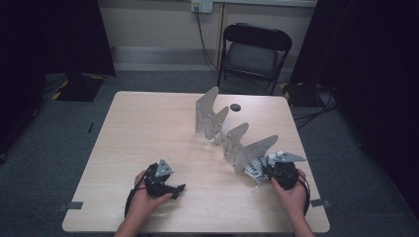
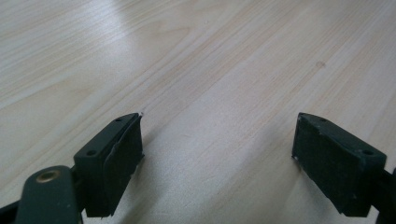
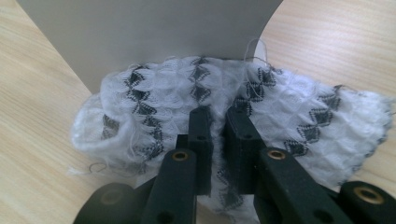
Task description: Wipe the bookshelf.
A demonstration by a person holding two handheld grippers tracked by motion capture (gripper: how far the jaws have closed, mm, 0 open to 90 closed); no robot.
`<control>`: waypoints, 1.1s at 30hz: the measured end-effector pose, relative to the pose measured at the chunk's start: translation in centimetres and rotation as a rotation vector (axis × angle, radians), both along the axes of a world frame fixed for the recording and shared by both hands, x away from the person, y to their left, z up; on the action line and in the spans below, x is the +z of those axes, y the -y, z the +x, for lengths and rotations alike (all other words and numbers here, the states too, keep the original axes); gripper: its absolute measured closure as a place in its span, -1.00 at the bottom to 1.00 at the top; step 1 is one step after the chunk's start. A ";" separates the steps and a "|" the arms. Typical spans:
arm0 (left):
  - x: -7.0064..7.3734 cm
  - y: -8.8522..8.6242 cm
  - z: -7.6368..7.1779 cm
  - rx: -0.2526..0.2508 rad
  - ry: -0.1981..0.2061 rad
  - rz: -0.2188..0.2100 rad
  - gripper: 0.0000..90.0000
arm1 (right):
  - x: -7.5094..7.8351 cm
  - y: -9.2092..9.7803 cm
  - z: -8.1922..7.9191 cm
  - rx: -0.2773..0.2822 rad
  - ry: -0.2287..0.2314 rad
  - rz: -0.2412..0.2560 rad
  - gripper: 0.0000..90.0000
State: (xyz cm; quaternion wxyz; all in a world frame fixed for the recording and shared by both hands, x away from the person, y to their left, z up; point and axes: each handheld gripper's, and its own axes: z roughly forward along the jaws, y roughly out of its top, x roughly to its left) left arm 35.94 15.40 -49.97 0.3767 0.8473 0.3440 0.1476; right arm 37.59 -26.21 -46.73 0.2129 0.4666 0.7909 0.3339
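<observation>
A white knitted cloth [image 3: 299, 112] with dark diamond marks lies bunched at the foot of the nearest grey fin of a metal rack [image 1: 232, 136]. My right gripper [image 3: 219, 119] is shut on a fold of that cloth, its jaws nearly together with fabric pinched between them. From above, the cloth [image 1: 254, 169] shows just left of the right gripper [image 1: 267, 173], near the table's front right. My left gripper [image 2: 217, 140] stands open over bare wood with nothing between its jaws. In the high view the left gripper [image 1: 179, 188] rests at the front left of the table.
The rack's several curved fins run diagonally from the table's middle toward the front right. A small dark round thing [image 1: 235, 106] sits on the table [image 1: 143, 128] behind the rack. A black folding chair [image 1: 253, 52] stands beyond the far edge.
</observation>
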 end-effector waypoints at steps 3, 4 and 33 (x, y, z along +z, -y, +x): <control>0.0 0.0 0.0 0.000 0.000 0.000 -0.64 | -0.5 -0.4 0.0 0.005 -0.011 -0.002 0.81; 0.0 0.0 0.0 0.000 0.000 0.000 -0.64 | -0.7 -0.5 -0.1 0.010 -0.014 -0.004 0.81; 0.0 0.0 0.0 0.000 0.000 0.000 -0.64 | 6.8 -2.8 -3.5 0.125 0.113 0.100 0.82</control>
